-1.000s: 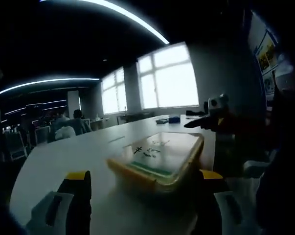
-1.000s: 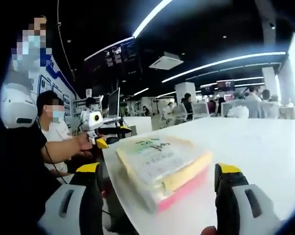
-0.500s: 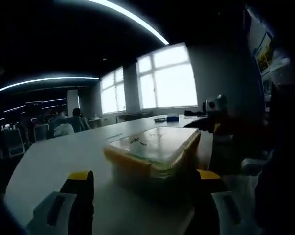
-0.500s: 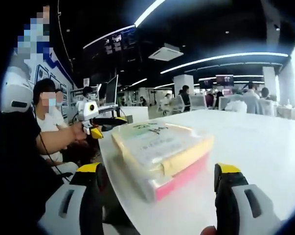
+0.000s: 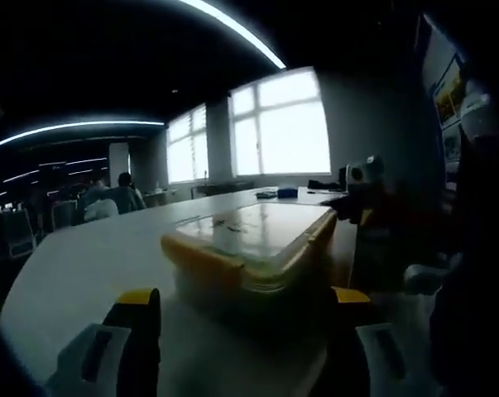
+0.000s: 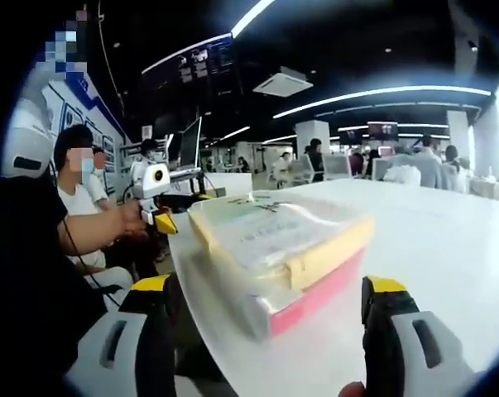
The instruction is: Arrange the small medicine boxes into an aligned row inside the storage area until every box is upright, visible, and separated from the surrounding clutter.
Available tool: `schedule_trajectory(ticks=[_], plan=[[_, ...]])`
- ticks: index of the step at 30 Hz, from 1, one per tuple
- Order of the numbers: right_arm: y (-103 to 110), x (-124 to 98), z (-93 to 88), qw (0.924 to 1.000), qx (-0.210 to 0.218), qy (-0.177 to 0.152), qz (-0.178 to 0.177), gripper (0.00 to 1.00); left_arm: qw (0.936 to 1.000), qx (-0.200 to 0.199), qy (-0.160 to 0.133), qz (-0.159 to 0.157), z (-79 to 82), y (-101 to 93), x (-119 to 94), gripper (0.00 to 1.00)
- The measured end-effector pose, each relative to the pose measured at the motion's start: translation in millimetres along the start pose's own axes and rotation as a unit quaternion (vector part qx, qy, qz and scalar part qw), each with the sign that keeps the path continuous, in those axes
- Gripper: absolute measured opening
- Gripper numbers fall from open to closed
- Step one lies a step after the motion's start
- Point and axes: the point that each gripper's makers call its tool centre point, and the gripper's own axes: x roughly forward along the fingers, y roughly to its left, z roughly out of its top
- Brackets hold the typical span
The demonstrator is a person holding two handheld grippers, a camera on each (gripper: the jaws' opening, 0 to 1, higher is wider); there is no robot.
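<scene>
Storage box: a clear lidded container (image 6: 282,256) with yellow edging sits flat on the white table (image 6: 448,248), near the table's edge and straight ahead of both grippers.
Contents: through the lid and side wall, flat medicine boxes (image 6: 311,298) lie stacked inside, a pink-red one at the bottom and a yellow one above it (their count cannot be told).
Same box, left gripper view: the container (image 5: 249,248) looks dim, its lid glossy and its yellow rim lit by the windows (image 5: 282,128).
Writing: dark marks and a printed sheet show on the lid, too blurred to read.
Left gripper (image 5: 242,347): jaws spread wide, one on each side of the container's near end, not touching it.
Right gripper (image 6: 270,339): jaws spread wide, flanking the container's near corner without contact.
Other gripper in sight: the left one (image 6: 162,207) appears beyond the table edge in the right gripper view, held by a person's hand (image 6: 133,219).
Background: seated people (image 6: 88,190) and wall posters (image 5: 448,83), unreadable.
</scene>
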Motion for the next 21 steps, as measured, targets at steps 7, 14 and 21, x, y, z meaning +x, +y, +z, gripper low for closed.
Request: schedule_trajectory(ticks=[7,14,21], plan=[[-2,4,-1.5,1.0,0.008,-0.003,-0.001,0.91,1.0,-0.007,0.003,-0.004,-1.8,-1.7,9,0.77],[-16,8,-3.7,0.9996,0.01,-0.006,-0.026,0.79,0.9996,-0.004,0.015,-0.022,-4.9,-6.8,21,0.69],[-17,19,-7.8,0.9998,0.011,-0.007,-0.012,0.79,0.9992,-0.014,0.019,-0.033,-8.3,-8.5,27,0.61]])
